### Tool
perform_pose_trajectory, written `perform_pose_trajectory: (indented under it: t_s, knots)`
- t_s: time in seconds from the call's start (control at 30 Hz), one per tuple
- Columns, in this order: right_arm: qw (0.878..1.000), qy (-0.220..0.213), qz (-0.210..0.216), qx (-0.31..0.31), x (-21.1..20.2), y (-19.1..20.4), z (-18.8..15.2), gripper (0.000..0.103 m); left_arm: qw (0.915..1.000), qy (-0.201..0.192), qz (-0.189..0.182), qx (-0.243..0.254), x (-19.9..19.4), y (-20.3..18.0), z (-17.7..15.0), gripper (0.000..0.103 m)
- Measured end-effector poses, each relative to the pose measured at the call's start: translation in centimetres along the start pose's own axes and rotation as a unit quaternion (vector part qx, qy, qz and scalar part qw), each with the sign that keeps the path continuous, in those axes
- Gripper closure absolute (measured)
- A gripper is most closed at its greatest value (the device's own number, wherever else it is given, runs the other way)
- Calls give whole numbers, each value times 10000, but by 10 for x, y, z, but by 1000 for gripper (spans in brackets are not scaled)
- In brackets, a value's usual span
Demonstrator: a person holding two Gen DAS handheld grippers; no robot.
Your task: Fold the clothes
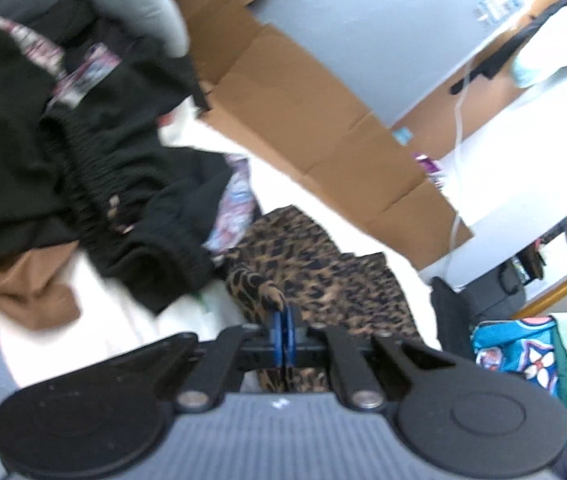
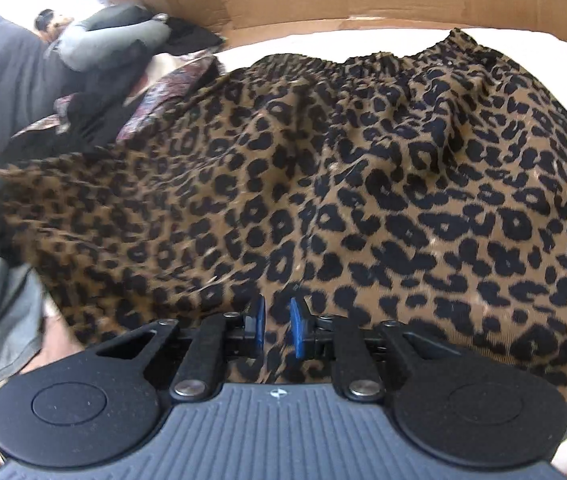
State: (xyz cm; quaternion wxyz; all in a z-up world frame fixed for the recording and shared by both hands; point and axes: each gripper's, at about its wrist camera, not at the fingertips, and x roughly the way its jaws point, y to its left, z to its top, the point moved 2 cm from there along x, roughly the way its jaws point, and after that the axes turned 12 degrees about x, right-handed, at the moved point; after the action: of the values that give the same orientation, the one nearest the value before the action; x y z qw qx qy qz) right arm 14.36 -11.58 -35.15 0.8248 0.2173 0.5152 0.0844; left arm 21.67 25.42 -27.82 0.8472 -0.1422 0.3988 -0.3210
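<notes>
Left gripper (image 1: 284,330): blue pads pressed together, clamped on a pinched corner of the leopard-print garment (image 1: 315,276), which rises in a small peak at the fingertips and drapes away beyond them.

Right gripper (image 2: 277,326): blue pads a narrow gap apart, poised directly over the leopard-print garment (image 2: 323,184); whether any cloth is caught between them cannot be told.

Leopard-print garment: thin woven fabric, tan ground with black blotched spots, softly rippled; a gathered, elasticated edge (image 2: 383,58) runs along its far side. It lies spread on a white bed surface (image 1: 303,196), filling most of the right wrist view.

Black garment (image 1: 63,168): heavy, matte, with a ribbed shirred band, heaped to the left of the leopard cloth; a patterned pink-and-blue fabric (image 1: 235,200) shows between the two.

Brown cloth (image 1: 31,284): smooth, folded, partly under the black heap.

Turquoise printed fabric (image 1: 519,348): flowered, at the right edge.

Cardboard (image 1: 295,112): flattened, creased panels along the bed's far side.

Grey pillow (image 2: 111,40): plump, rounded, at far left.
</notes>
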Motion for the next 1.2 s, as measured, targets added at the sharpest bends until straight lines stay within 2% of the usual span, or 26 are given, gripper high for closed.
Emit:
perform_pose_trajectory:
  t_s: [0.1, 0.23, 0.47, 0.6, 0.77, 0.93, 0.97, 1.07, 1.13, 1.2]
  knots:
    - [9998, -28, -177, 37, 8, 0, 3, 89, 9998, -196, -59, -68, -8, -5, 5, 100]
    - [9991, 162, -359, 135, 23, -2, -1, 101, 9990, -365, -189, -186, -15, -7, 8, 101]
    - [9984, 468, -206, 241, 39, -6, -12, 101, 9985, -334, -422, -114, -19, -21, 13, 101]
    - [9976, 585, -66, 362, 34, -11, -12, 101, 9982, -305, -516, -30, -16, -37, 19, 101]
    - [9989, 222, 36, 406, 2, -10, -8, 98, 9988, -83, -454, 185, -2, -65, 25, 101]
    - [9988, -106, 349, 317, -30, -9, -6, 82, 9970, 310, -327, 631, 14, -95, 35, 101]
    - [9984, -167, 431, 311, -36, -10, -5, 81, 9961, 410, -265, 740, 17, -101, 37, 101]
    - [9970, -337, 627, 302, -51, -9, 4, 76, 9921, 741, -76, 1010, 30, -120, 41, 101]
    - [9958, -444, 743, 293, -59, -8, 11, 67, 9889, 925, -42, 1165, 39, -132, 44, 101]
    - [9948, -525, 842, 222, -68, -7, 14, 62, 9855, 1077, -43, 1310, 49, -144, 48, 101]
